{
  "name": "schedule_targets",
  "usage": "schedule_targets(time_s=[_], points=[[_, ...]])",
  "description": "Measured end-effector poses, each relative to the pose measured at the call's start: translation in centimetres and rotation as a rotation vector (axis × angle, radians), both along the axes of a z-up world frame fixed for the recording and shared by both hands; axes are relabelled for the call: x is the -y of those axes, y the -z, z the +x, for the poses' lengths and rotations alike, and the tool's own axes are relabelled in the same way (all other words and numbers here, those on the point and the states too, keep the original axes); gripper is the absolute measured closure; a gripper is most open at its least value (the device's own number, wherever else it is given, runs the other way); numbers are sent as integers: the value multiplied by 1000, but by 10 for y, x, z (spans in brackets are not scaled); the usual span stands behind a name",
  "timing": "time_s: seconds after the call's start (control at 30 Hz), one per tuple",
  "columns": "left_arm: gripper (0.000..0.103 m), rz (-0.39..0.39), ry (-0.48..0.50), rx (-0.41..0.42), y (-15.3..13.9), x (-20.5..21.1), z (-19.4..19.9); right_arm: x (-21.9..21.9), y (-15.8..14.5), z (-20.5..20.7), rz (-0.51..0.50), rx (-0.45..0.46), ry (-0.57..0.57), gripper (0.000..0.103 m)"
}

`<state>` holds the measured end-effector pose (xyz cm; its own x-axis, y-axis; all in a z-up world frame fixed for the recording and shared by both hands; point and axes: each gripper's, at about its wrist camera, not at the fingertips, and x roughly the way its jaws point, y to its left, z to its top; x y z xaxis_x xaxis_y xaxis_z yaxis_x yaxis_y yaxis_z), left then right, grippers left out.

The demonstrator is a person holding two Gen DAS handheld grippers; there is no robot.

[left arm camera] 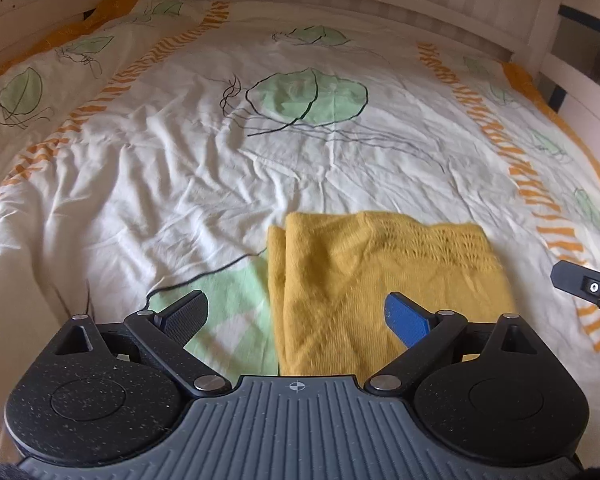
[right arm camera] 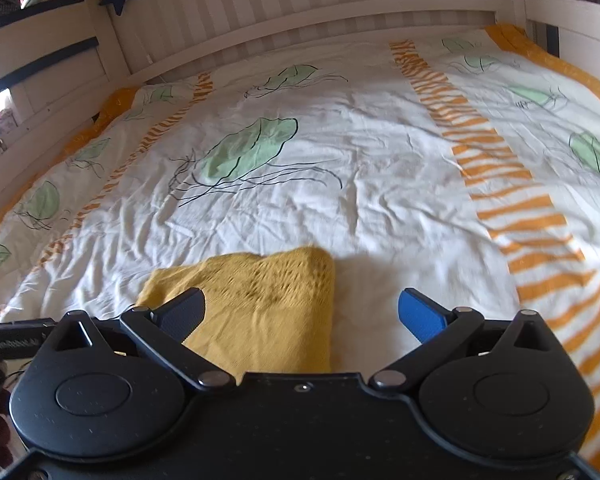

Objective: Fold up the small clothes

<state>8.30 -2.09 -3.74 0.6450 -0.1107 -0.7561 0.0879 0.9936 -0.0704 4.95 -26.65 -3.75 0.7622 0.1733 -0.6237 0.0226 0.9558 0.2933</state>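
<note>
A mustard-yellow knitted garment (left arm camera: 364, 276) lies folded into a compact block on the bed cover, close in front of both grippers. It also shows in the right wrist view (right arm camera: 268, 312). My left gripper (left arm camera: 296, 312) is open and empty, held above the garment's left edge. My right gripper (right arm camera: 302, 312) is open and empty, above the garment's right edge. The right gripper shows at the right edge of the left wrist view (left arm camera: 588, 288).
A wrinkled white bed cover (left arm camera: 180, 184) with green leaf prints and orange striped bands spreads ahead. A white slatted bed frame (right arm camera: 300, 16) bounds the far side. A white side rail (left arm camera: 588, 92) runs along the right.
</note>
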Motion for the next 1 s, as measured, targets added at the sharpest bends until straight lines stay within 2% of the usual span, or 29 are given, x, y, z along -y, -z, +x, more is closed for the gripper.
schedule_targets(time_s=[0.17,0.5,0.73,1.0], points=[[8,23,-4,-24,-5,6,-24,-7,-4,-22,-34,-28,9,0],[8,81,4,15,-21,19,-67,-12,-15,-66,-53,-39,45,1],[8,109,-11,10,-21,22,-83,-16,-20,-83,-88,-63,107,1],[9,90,-1,-34,-13,21,-92,-25,-19,-92,-74,-71,43,1]])
